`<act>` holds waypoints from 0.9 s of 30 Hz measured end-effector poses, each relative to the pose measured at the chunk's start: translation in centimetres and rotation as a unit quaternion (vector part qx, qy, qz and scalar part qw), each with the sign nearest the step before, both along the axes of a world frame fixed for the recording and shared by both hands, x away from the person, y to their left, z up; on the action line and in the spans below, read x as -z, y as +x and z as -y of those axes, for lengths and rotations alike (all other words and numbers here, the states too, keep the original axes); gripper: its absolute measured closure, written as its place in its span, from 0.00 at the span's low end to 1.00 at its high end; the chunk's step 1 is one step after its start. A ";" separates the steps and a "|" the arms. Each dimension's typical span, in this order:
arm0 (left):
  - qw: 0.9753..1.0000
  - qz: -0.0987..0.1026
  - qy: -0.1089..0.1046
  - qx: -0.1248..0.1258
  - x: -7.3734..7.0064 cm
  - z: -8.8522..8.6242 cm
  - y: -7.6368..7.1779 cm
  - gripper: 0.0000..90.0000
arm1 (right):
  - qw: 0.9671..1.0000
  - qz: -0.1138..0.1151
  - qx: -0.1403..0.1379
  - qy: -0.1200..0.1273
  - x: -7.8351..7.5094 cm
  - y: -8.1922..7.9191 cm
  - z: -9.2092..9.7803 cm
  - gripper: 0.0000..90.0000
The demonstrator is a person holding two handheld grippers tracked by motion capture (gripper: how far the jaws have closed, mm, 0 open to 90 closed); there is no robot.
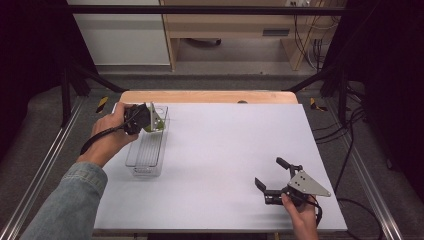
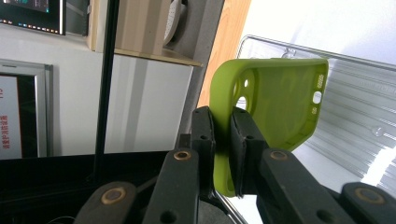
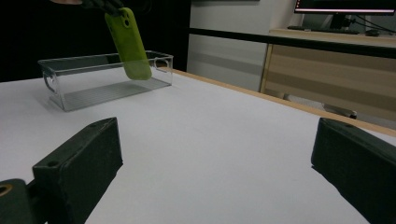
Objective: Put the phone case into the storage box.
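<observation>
**Mia:** What did the left gripper have?

**Ben:** It had a green phone case. Its two black jaws were pinched tight on one edge of the case. You could see that best in the left gripper view.

**Mia:** Where was the case?

**Ben:** It was up over the far end of the clear plastic bin. In the right gripper view the phone case hung with its long side pointing down and a bit tilted. Its bottom end dipped inside the bin. I could not tell if it touched the floor of the bin.

**Mia:** So which way did it need to go?

**Ben:** Down, I think. The bin was right under it, and the bin's long side ran toward the person. The case may have needed to tip over to lie flat along it.

**Mia:** And the right gripper?

**Ben:** It sat far away, near the front right of the white table. Its jaws were wide apart and held nothing. The left one was much closer to the bin.
</observation>
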State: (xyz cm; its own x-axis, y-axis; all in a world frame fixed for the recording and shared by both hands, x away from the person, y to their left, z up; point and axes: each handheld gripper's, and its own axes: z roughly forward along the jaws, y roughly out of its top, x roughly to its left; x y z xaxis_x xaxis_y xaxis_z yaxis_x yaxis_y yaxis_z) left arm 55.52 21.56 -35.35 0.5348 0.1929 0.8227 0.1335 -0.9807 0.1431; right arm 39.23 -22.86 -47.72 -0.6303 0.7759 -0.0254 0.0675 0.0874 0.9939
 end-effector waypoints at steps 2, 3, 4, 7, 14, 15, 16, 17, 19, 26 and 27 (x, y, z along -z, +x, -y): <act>1.000 0.001 0.000 0.000 0.0 0.0 0.1 0.90 | 1.000 0.000 0.000 0.000 0.0 0.0 0.0 0.02; 1.000 0.001 0.001 0.001 0.0 0.1 0.1 0.90 | 1.000 0.000 0.000 0.000 0.0 0.0 0.0 0.02; 1.000 0.002 0.001 0.002 0.1 0.1 0.2 0.90 | 1.000 -0.001 0.000 0.000 0.0 0.0 0.0 0.02; 1.000 0.001 0.004 0.002 0.1 0.1 0.3 0.90 | 1.000 -0.001 0.000 0.001 0.0 0.0 0.0 0.02; 1.000 0.004 0.006 0.003 0.0 0.2 0.4 0.90 | 1.000 -0.001 0.001 0.000 0.0 0.0 0.0 0.02; 1.000 0.005 0.006 0.004 -0.1 0.2 0.4 0.90 | 1.000 -0.001 0.002 -0.001 0.0 0.0 0.0 0.02; 1.000 0.004 0.007 0.005 -0.1 0.2 0.5 0.90 | 1.000 -0.002 0.002 0.000 0.0 0.0 0.0 0.02; 1.000 0.004 0.007 0.005 -0.1 0.2 0.5 0.90 | 1.000 -0.002 0.003 0.000 0.0 0.0 0.1 0.02; 1.000 0.003 0.007 0.005 -0.1 0.1 0.5 0.90 | 1.000 -0.002 0.003 0.000 0.0 0.0 0.1 0.02; 1.000 0.002 0.007 0.005 0.0 0.2 0.7 0.90 | 1.000 -0.002 0.002 0.000 0.0 0.0 0.0 0.02; 1.000 0.002 0.007 0.005 0.0 0.2 0.7 0.90 | 1.000 -0.002 0.002 0.000 0.0 0.0 0.0 0.02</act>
State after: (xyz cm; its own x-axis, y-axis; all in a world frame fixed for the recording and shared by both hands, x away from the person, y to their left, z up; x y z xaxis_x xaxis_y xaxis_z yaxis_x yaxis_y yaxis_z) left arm 56.25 21.32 -35.37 0.5324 0.1766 0.8279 0.1239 -0.9837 0.1302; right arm 39.20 -22.88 -47.73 -0.6268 0.7788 -0.0240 0.0711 0.0878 0.9936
